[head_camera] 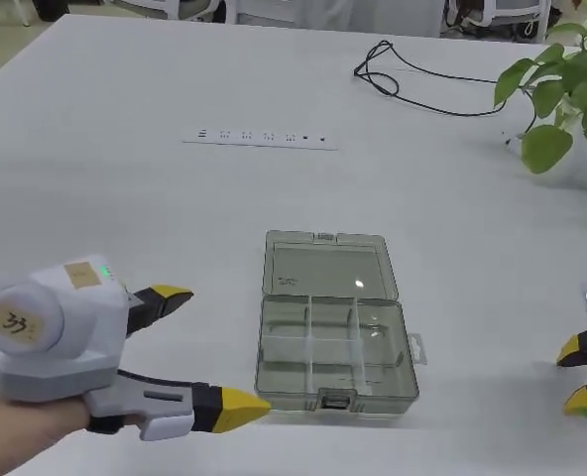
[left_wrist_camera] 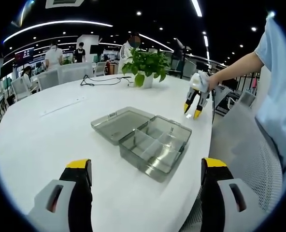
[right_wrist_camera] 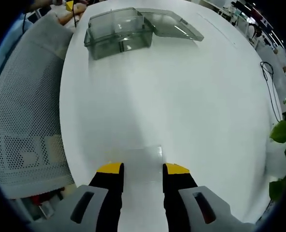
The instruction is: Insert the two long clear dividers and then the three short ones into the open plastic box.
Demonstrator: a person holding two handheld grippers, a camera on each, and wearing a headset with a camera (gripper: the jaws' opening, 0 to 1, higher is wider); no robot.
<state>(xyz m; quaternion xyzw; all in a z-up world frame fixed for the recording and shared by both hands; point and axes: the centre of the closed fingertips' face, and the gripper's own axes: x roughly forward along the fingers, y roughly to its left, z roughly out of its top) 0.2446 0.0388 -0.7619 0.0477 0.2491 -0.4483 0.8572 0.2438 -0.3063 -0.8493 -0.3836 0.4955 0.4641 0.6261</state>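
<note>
Head view: left gripper [head_camera: 206,347] spread wide, just left of open plastic box [head_camera: 335,357] near worktop's [head_camera: 125,188] front edge.
Left gripper view: box ahead, apart from fingers.
Right gripper view: right gripper [right_wrist_camera: 142,168] parted; clear divider [right_wrist_camera: 143,155] flat between fingertips.

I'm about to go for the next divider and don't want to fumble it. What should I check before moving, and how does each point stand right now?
1. Lid folded back, box open: ok.
2. Left gripper open and holding nothing: ok.
3. Right gripper open: ok.
4. Clear divider lying flat on the table just ahead of the right gripper's jaws, not yet gripped: ok.
5. Which slots in the box are free: cannot tell. Some seated dividers are in, but their count is unclear.
</note>
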